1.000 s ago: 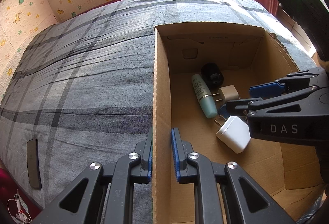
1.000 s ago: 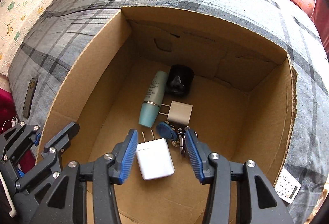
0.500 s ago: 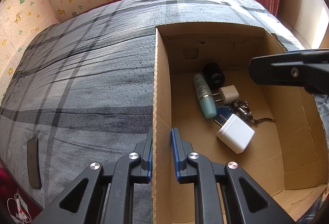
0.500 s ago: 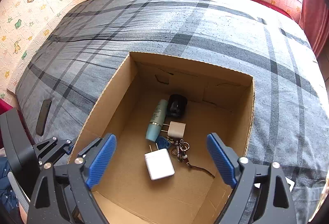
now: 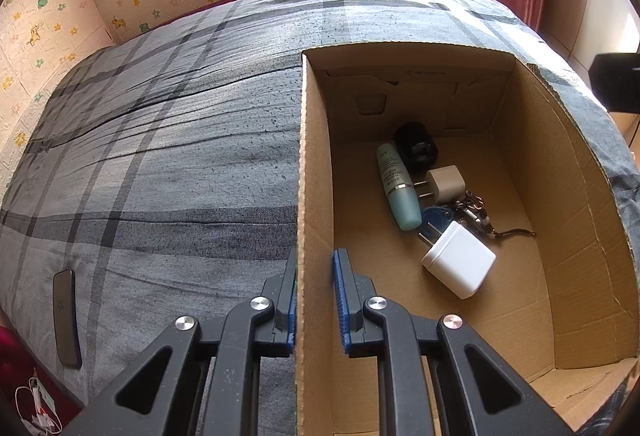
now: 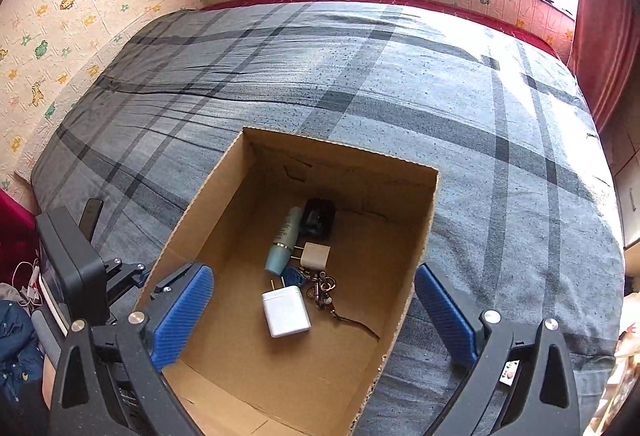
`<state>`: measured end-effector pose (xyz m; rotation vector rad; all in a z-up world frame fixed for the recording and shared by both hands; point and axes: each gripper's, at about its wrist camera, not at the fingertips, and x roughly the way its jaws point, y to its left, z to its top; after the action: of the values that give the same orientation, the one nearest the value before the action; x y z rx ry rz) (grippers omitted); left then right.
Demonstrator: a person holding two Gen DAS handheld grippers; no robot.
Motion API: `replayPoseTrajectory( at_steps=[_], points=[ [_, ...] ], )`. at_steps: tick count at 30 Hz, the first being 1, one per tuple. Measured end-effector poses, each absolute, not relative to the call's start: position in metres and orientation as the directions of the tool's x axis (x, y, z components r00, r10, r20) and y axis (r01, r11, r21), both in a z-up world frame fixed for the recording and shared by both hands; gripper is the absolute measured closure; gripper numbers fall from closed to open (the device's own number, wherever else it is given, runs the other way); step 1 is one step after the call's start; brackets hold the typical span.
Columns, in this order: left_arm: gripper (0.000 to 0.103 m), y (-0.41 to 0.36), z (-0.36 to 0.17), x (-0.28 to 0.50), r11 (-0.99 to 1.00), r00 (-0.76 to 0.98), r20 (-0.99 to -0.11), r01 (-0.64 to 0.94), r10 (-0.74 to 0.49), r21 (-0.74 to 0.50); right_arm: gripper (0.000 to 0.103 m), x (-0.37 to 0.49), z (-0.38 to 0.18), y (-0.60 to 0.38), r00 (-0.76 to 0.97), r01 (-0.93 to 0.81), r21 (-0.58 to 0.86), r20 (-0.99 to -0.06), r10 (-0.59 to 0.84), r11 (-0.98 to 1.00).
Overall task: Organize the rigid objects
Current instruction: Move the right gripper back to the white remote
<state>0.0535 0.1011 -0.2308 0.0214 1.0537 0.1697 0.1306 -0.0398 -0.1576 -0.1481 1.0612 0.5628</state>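
An open cardboard box (image 6: 340,148) sits on a grey plaid bed. On its floor lie a white charger (image 6: 286,310), a beige charger (image 6: 316,254), a teal bottle (image 6: 284,242), a black round object (image 6: 318,216) and a key bunch with a blue tag (image 6: 320,288). My left gripper (image 5: 316,264) is shut on the box's left wall (image 5: 314,196). High above the box, the jaws of my right gripper (image 6: 312,272) are opening wide, and nothing is held between them. The white charger (image 5: 458,264) and the keys (image 5: 472,210) also show in the left wrist view.
A dark flat device (image 5: 66,316) lies near the bed's left edge. Papered walls and a window bound the bed at the back, and a red curtain (image 6: 600,16) hangs at the right. Cables and clothes lie on the floor at the lower left.
My right gripper has spread its jaws wide and risen out of the box, leaving the keys beside the white charger. The left gripper has kept still on the box wall.
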Motion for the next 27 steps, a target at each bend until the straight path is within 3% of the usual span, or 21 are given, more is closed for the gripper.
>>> replayPoseTrajectory(
  at_steps=[11,15,27],
  points=[
    [0.087,0.101,-0.231,0.053,0.987,0.484,-0.863,-0.130,0.146,0.094,0.000,0.135,-0.145,-0.107,0.394,-0.486,0.104,-0.860,0.324,0.868],
    [0.087,0.100,-0.230,0.053,0.987,0.482,-0.863,-0.127,0.150,0.100,0.000,0.141,-0.151,-0.135,0.381,-0.454,0.119,-0.870,0.313,0.883],
    [0.087,0.100,-0.231,0.053,0.986,0.484,-0.862,-0.128,0.153,0.103,0.000,0.148,-0.194,-0.188,0.403,-0.483,-0.018,-0.892,0.204,0.875]
  ],
)
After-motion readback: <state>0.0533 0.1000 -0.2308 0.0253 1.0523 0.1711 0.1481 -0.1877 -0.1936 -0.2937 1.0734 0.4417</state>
